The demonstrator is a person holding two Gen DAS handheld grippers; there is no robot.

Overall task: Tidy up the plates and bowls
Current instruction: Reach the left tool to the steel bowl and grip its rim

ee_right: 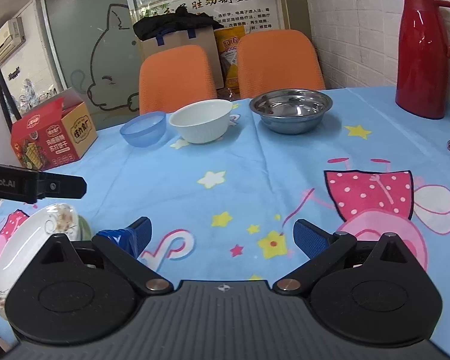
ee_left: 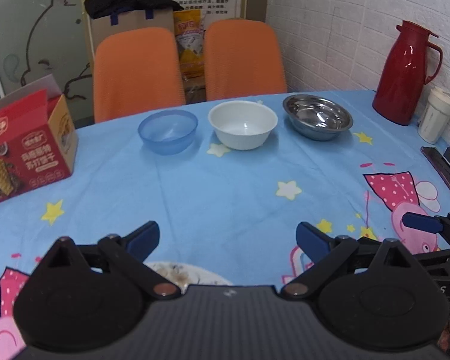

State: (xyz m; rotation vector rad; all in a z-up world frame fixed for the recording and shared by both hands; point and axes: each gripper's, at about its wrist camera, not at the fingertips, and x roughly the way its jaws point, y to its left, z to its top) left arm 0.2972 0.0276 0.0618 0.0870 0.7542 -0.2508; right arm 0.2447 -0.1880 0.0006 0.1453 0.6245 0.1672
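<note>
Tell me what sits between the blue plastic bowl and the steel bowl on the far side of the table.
The white bowl stands between the blue plastic bowl and the steel bowl, the three in a row and apart. Both wrist views show it.

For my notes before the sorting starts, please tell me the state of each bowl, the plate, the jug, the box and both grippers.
Blue bowl: upright, empty.
White bowl: upright, empty.
Steel bowl: upright, empty.
Patterned plate: on the table, not held.
Red jug: upright, lid closed.
Red box: flap open.
Left gripper: open, empty.
Right gripper: open, empty.

left gripper [ee_left: 227, 240]: fingers spread wide, empty | right gripper [ee_right: 222, 235]: fingers spread wide, empty
</note>
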